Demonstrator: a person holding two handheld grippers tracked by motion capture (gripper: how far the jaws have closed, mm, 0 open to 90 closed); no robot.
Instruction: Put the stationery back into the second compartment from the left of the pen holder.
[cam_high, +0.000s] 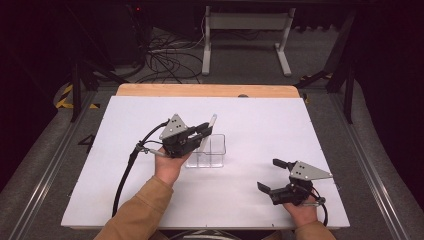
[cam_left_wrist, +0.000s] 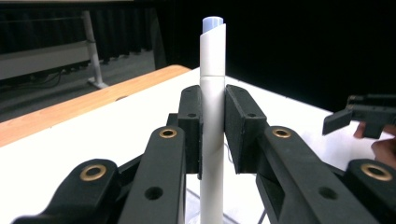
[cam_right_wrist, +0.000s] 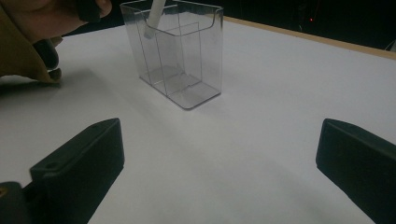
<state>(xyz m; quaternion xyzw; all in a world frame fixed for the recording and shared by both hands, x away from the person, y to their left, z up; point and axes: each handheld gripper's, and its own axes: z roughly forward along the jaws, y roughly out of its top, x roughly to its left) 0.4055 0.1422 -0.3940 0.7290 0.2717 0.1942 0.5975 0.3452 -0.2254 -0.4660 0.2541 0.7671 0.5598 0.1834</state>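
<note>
Pen (cam_left_wrist: 212, 93) sat clamped between the left gripper's (cam_high: 202, 131) jaws, its lower end dipping into the clear holder (cam_high: 214, 150) near the table's (cam_high: 260, 115) centre, tilted toward one o'clock. Right gripper (cam_high: 272, 175) waited at about four o'clock from the holder, jaws wide apart and holding nothing. To finish well, the pen probably needed to be brought upright and lowered inside one compartment, clear of the dividers, before the grip was eased, so the light holder would not tip.
</note>
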